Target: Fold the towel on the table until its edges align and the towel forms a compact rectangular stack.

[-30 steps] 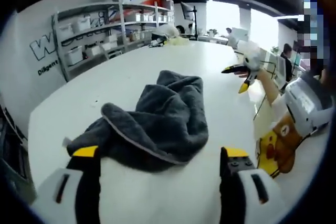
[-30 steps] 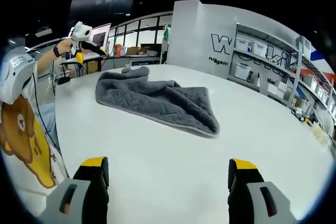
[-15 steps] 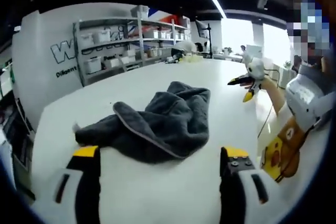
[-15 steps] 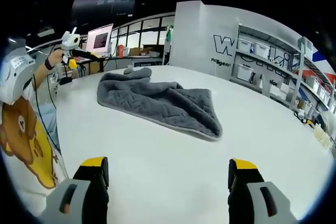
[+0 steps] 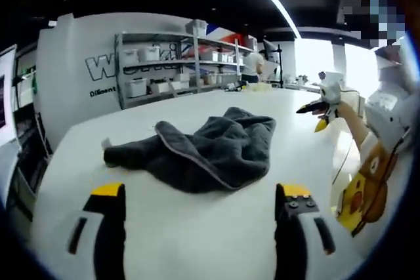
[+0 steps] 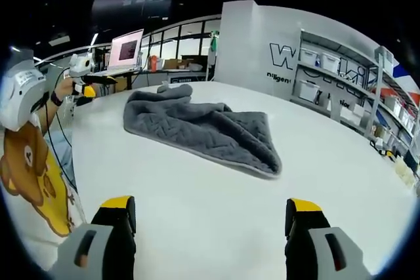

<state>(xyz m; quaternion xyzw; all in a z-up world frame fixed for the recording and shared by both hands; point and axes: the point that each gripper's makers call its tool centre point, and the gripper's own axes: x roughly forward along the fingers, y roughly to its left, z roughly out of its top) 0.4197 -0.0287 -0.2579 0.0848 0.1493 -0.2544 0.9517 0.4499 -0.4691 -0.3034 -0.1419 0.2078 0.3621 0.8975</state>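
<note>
A dark grey towel (image 5: 207, 152) lies crumpled on a white table (image 5: 197, 240), and you see it near the centre of the left gripper view. It is bunched rather than flat, with one edge folded over itself in a pale-trimmed curve, and a narrow end trailing toward the left of the frame. In the right gripper view the same towel (image 6: 207, 129) sits in the upper middle of the frame, its quilted surface showing, with a wider end toward the right and a rumpled heap toward the upper left.

Your left gripper (image 5: 197, 195) rises from the bottom of its view, jaws spread wide apart and yellow-tipped, holding nothing, with bare table between them and the towel just beyond. Your right gripper (image 6: 210, 211) rises the same way from the bottom of its view, jaws also spread and empty, well short of the towel.

At the right of the left gripper view, your right gripper (image 5: 321, 106) appears again, held above the table edge; its jaws are too small there to judge. At the upper left of the right gripper view, a small white and yellow shape, probably your left gripper (image 6: 82, 77), is held in a hand.

Shelving with bins (image 5: 164, 73) stands against the wall behind the table. A lit monitor (image 6: 128, 49) sits in the upper left of the right gripper view.
</note>
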